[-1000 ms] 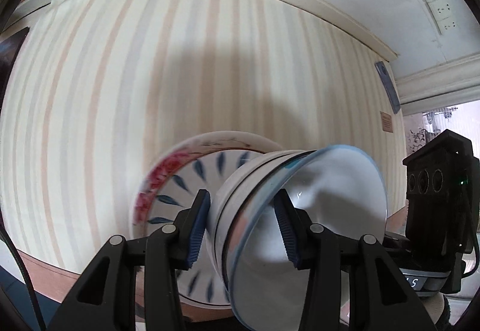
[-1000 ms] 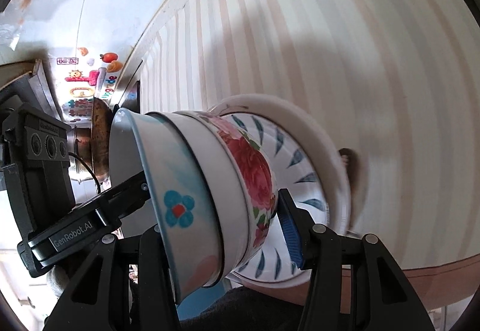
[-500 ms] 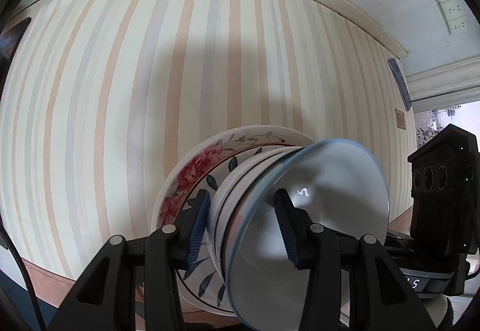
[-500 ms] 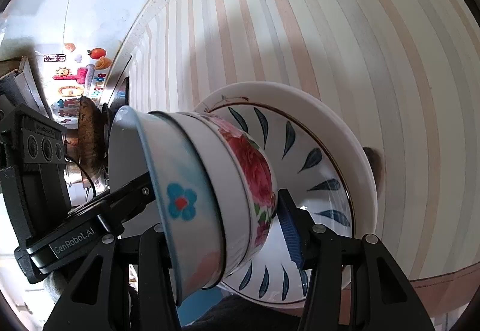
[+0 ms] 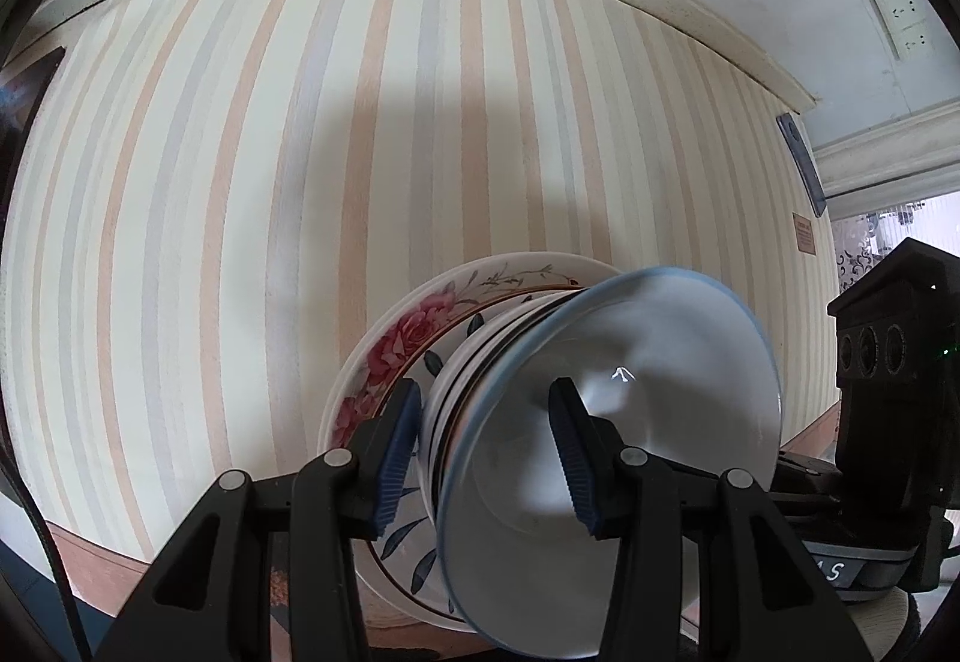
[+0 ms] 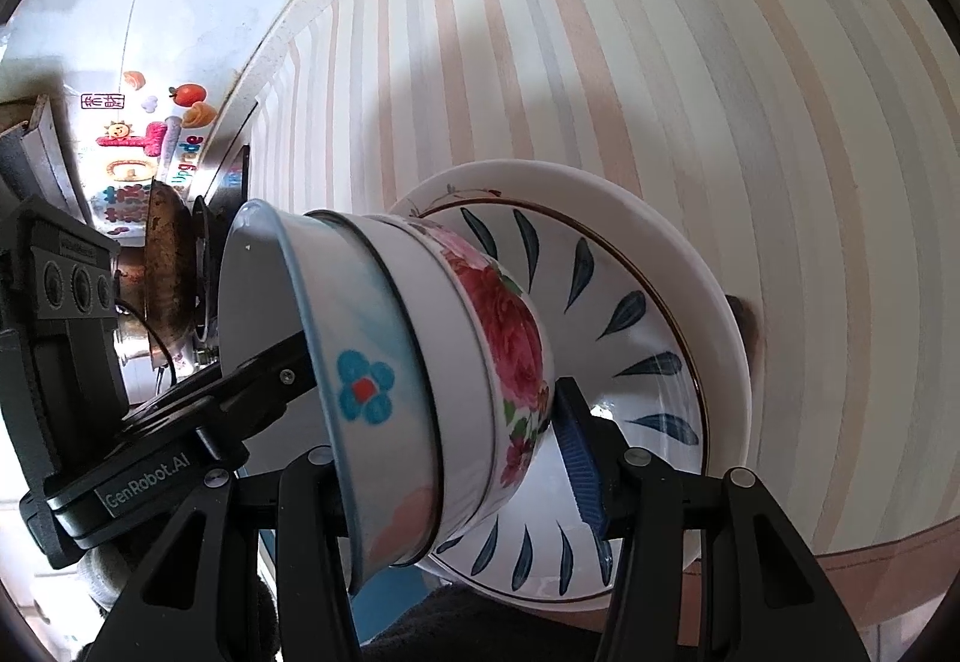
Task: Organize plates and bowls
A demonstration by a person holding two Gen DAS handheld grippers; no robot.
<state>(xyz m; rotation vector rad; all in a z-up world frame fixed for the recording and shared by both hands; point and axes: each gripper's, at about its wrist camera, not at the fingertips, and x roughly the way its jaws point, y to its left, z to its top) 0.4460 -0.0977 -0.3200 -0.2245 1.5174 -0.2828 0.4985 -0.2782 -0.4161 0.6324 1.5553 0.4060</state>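
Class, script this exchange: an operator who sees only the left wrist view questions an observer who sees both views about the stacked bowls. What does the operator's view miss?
Operator: I only see inside the blue-rimmed bowl. Is anything painted on its outside?
Observer: Yes, a blue flower with a red centre.
Operator: Where on the bowl stack does the right gripper sit?
Observer: Its one visible jaw lies between the rose-painted bottom bowl and the leaf-patterned plate. The other jaw is hidden behind the bowls.
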